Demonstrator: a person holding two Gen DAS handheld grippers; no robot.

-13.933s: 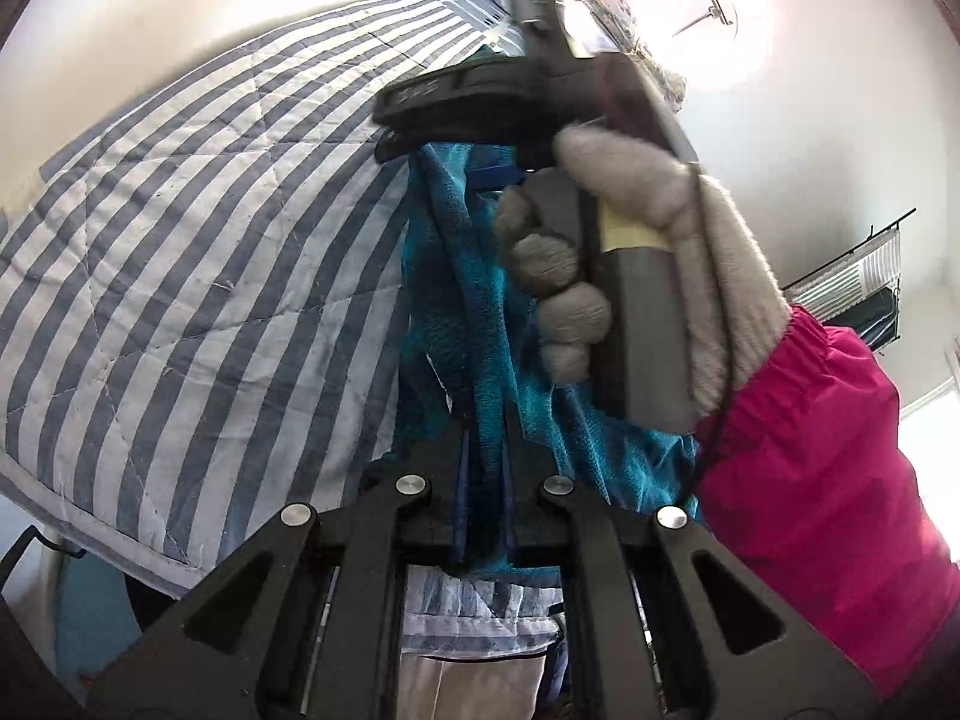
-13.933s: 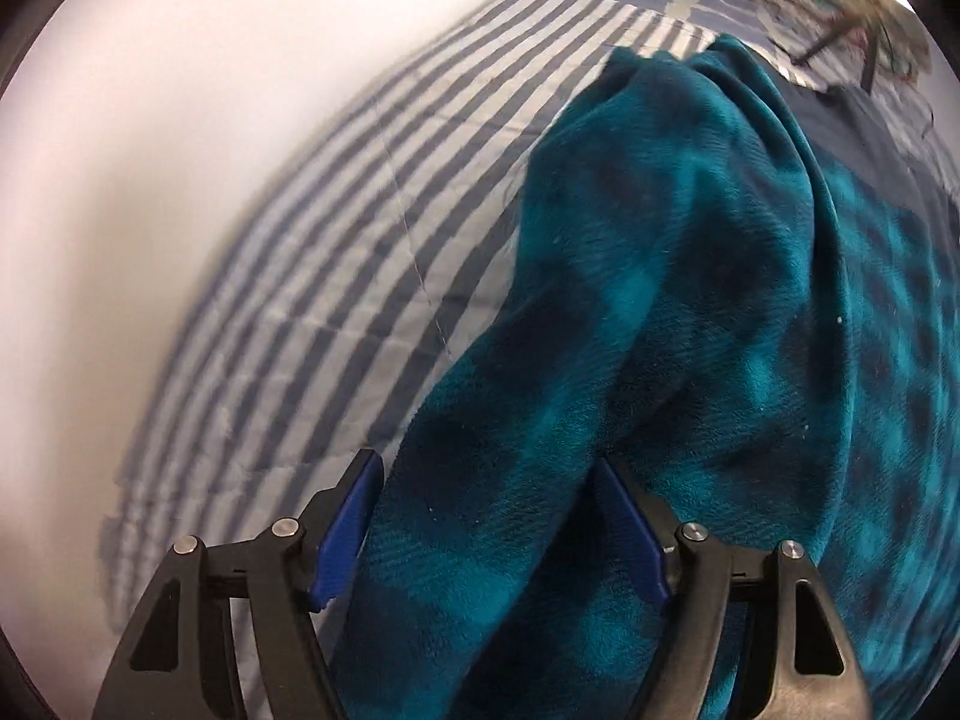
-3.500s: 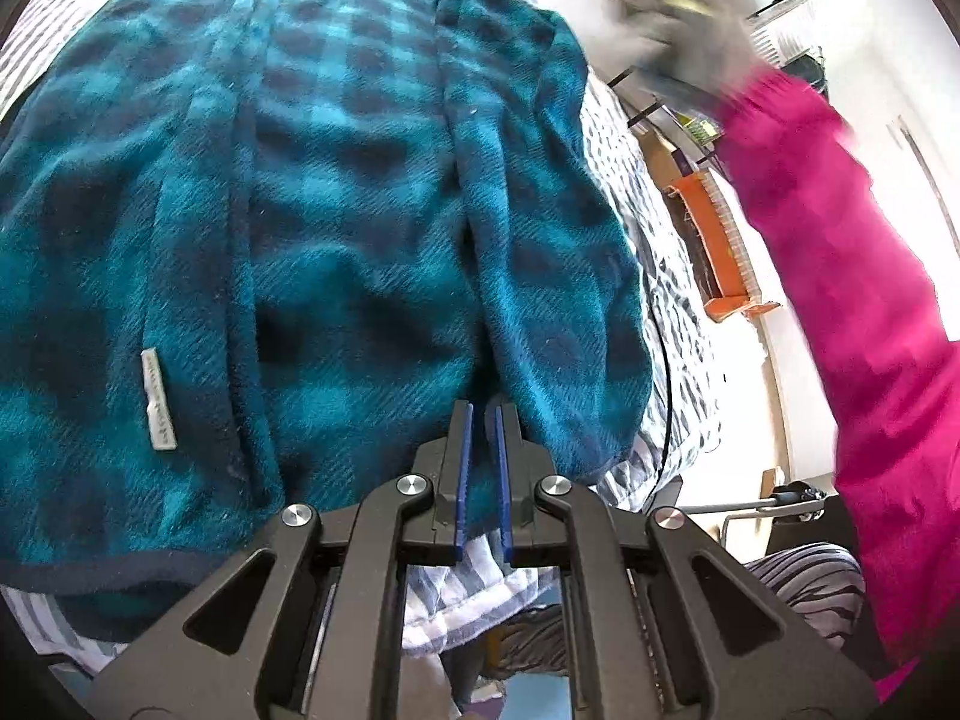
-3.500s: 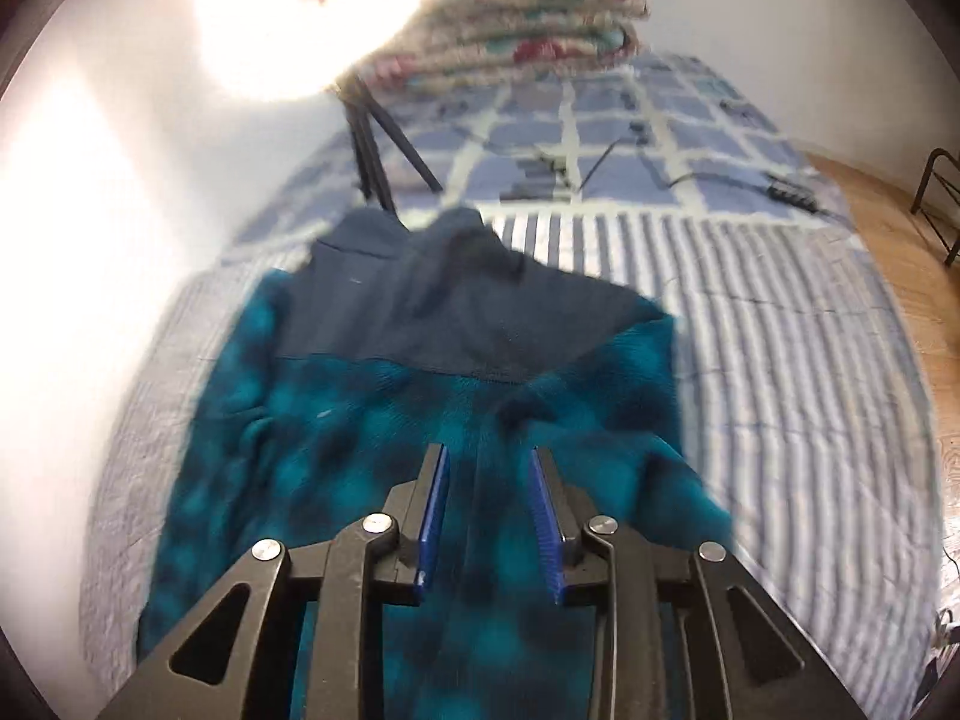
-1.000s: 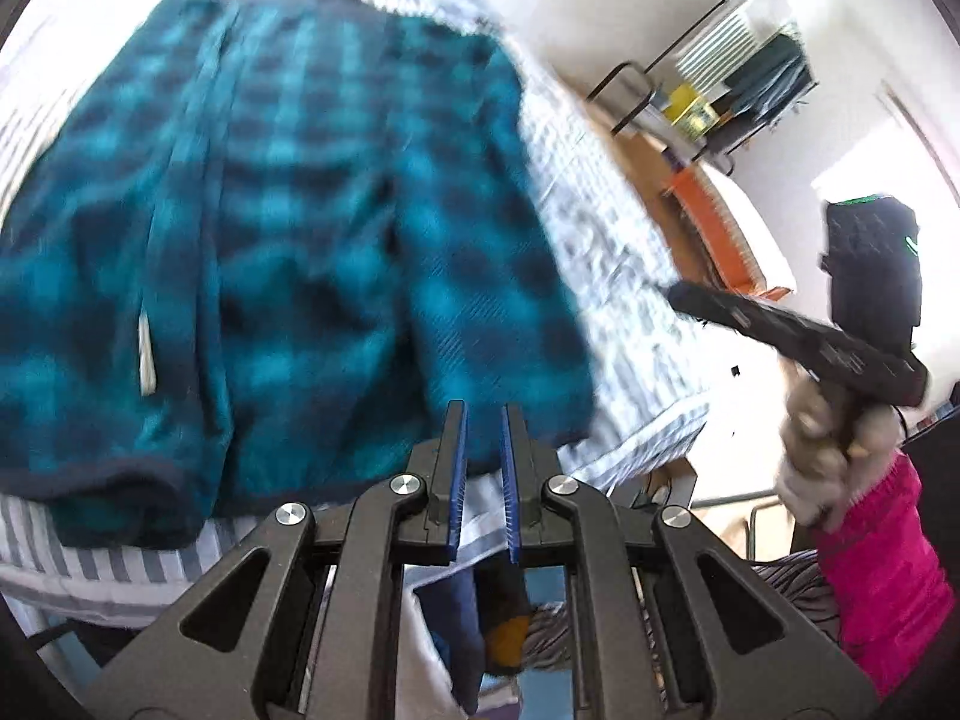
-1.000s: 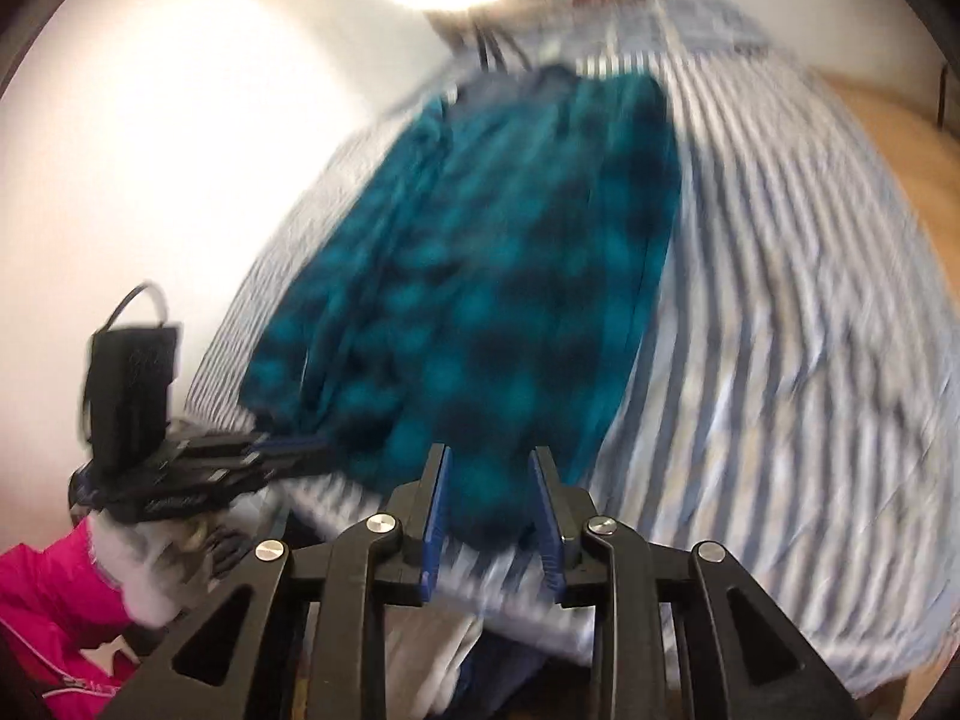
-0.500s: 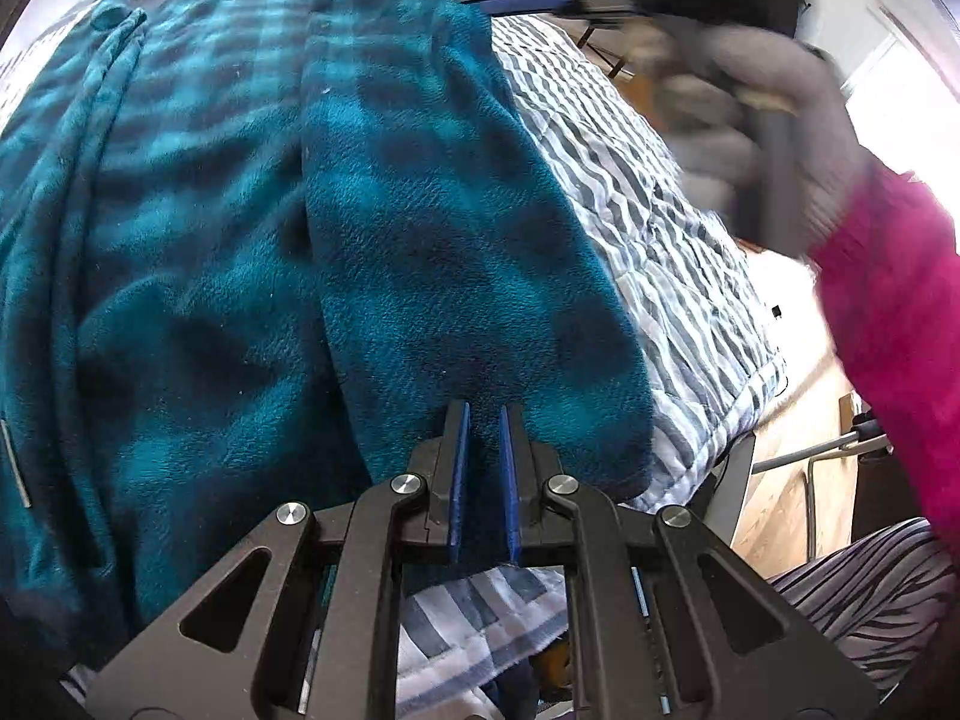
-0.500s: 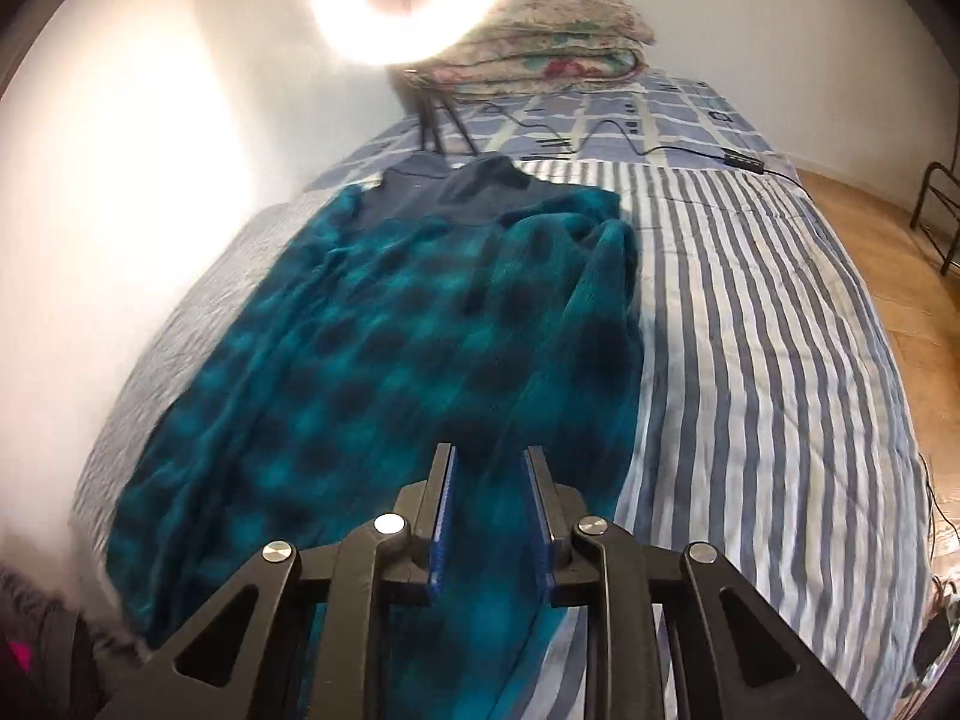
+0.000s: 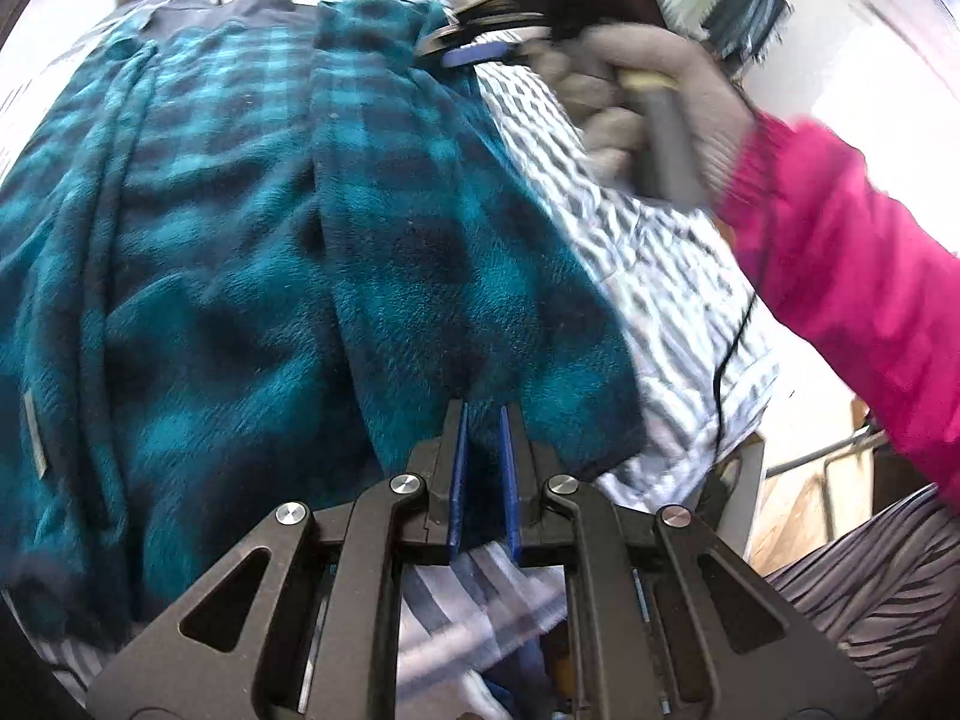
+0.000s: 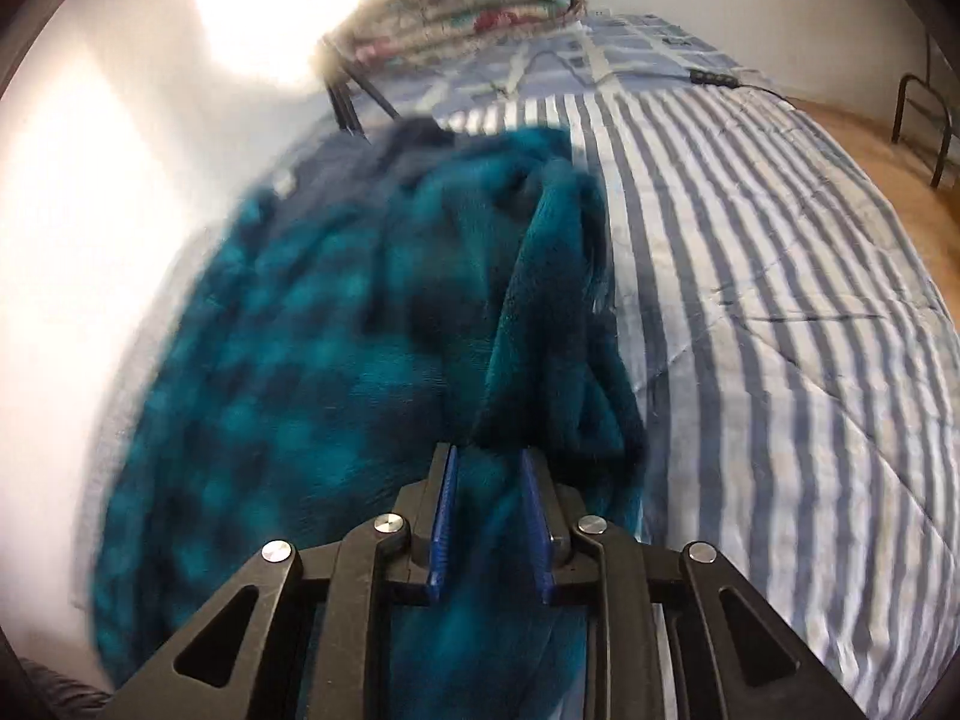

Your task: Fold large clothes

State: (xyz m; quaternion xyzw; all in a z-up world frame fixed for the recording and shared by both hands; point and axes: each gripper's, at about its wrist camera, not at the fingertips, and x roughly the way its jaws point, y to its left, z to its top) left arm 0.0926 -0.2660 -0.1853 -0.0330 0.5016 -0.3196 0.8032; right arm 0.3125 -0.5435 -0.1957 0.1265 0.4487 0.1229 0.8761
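Note:
A large teal and black plaid fleece garment [image 9: 240, 228] lies spread on a blue-and-white striped bed cover [image 9: 672, 276], its right flap folded inward. My left gripper [image 9: 480, 456] is nearly shut, its blue pads pinching the hem of that flap. My right gripper [image 10: 487, 510] is shut on the garment's right edge [image 10: 540, 312], which bunches up between the pads. It also shows in the left wrist view [image 9: 468, 48] at the far upper part of the flap, held by a gloved hand.
A folded quilt stack [image 10: 468, 6] and tripod legs [image 10: 348, 102] stand at the bed's head. The striped cover [image 10: 780, 300] spreads to the right. Wooden floor [image 10: 888, 138] and a metal rack [image 10: 918, 120] lie beyond. My pink sleeve [image 9: 840, 252] crosses the right.
My right gripper has come in low and closed on the garment's right edge near its upper part. My left gripper stays at the hem of the same flap.

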